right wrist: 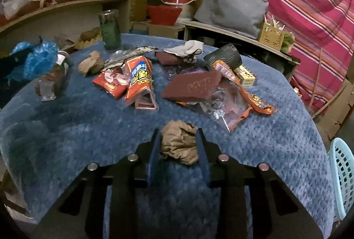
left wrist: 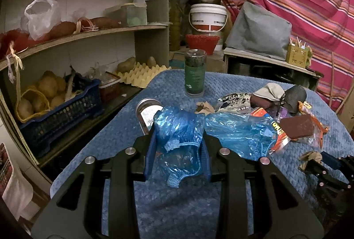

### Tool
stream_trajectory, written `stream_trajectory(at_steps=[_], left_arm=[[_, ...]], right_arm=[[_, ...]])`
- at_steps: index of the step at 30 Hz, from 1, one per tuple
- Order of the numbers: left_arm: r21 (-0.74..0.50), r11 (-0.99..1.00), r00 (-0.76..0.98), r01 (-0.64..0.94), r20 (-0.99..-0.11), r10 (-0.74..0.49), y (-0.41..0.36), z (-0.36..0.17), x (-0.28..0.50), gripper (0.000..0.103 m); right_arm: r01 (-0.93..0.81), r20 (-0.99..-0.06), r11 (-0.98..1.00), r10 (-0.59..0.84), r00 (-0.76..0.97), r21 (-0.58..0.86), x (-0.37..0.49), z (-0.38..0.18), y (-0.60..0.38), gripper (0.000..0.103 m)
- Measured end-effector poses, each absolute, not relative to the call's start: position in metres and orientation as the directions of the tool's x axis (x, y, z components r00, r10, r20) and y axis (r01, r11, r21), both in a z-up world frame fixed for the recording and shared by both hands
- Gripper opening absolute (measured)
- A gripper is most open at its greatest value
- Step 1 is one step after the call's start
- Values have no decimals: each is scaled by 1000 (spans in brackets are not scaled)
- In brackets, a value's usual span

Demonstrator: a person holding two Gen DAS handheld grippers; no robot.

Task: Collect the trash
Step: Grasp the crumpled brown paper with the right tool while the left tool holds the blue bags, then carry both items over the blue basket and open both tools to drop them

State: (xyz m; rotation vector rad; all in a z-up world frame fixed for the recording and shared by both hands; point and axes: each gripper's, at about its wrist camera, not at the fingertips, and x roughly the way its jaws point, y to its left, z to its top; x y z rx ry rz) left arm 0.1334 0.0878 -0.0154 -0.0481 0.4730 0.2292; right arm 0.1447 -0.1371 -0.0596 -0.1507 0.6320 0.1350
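A crumpled blue plastic bag is clamped between the narrowly parted fingers of the left claw, hanging over the blue-covered surface. A wad of brown paper is pinched between the fingers of the right claw, which stand nearly as close together, and it rests on the surface near its front edge. The rest of the trash is seen at twelve o'clock from the right claw: red snack wrappers, a dark red sponge, an orange wrapper, a second brown paper wad and a black crumpled item. A green glass jar stands upright at eleven o'clock. A pale blue perforated basket is seen at three o'clock, beside the surface.
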Motion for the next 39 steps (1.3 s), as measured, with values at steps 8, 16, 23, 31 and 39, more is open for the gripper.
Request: stream_trajectory(at_steps=[8, 16, 23, 31, 39], left_arm=[[36, 975, 866, -220, -452, 212, 72, -16, 131, 33], [36, 986, 877, -164, -453, 162, 31, -1, 128, 33], [29, 998, 896, -56, -440, 63, -35, 11, 141, 33], [-13, 996, 878, 85, -471, -81, -121, 4, 165, 33], [4, 961, 851, 276, -465, -242, -226, 3, 169, 33]], right_arm=[[-135, -567, 988, 73, 821, -69, 132, -43, -172, 32], [-61, -526, 997, 33, 850, -36, 124, -14, -236, 27], [-13, -511, 1000, 12, 859, 1, 123, -3, -302, 27], [97, -516, 995, -67, 854, 32, 115, -5, -373, 27], [287, -498, 956, -223, 838, 56, 94, 2, -464, 27]])
